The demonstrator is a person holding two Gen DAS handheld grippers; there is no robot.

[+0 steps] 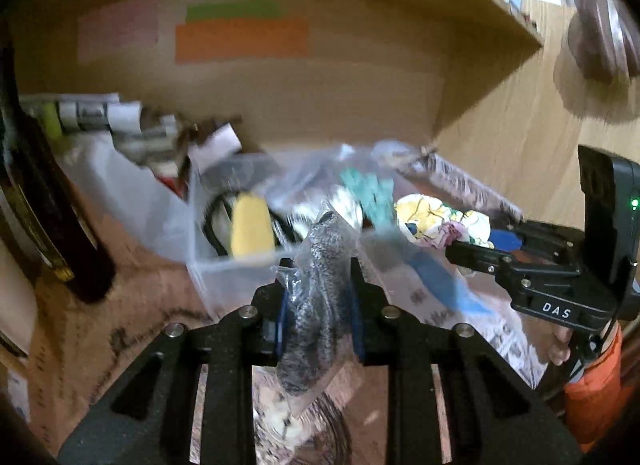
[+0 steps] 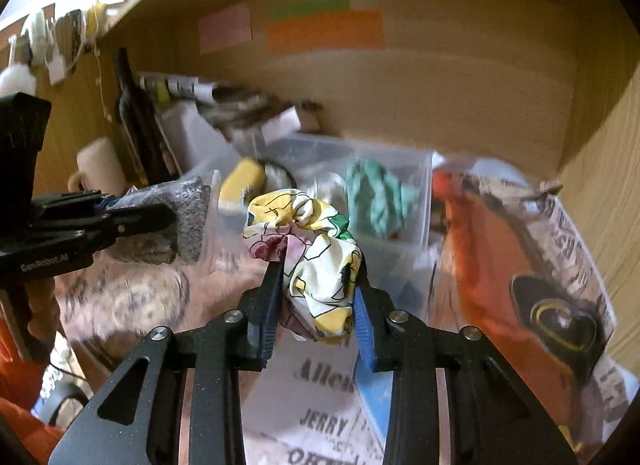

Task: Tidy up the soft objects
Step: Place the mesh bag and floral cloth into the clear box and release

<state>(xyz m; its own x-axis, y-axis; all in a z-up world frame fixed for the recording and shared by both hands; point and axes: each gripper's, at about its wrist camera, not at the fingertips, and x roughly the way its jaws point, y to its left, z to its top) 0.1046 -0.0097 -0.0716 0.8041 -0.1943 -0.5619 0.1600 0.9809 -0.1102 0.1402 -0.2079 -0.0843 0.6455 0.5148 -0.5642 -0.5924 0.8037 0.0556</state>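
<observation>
My left gripper [image 1: 318, 265] is shut on a clear bag of grey speckled fabric [image 1: 320, 285], held above the desk in front of a clear plastic bin [image 1: 224, 265]. The same bag [image 2: 188, 217] shows at the left of the right wrist view. My right gripper [image 2: 318, 269] is shut on a floral scrunchie [image 2: 312, 241], yellow, white and pink, held just before the bin [image 2: 424, 201]. The scrunchie [image 1: 440, 225] also shows at the right of the left wrist view. The bin holds a yellow soft piece [image 1: 252, 229] and a teal cloth [image 2: 376, 197].
A wooden shelf back wall carries pink, green and orange sticky notes [image 2: 324, 31]. A dark bottle [image 1: 48, 217] stands at the left. A printed plastic bag with an orange item [image 2: 500, 249] lies at the right. Clutter of papers [image 1: 132, 125] sits behind the bin.
</observation>
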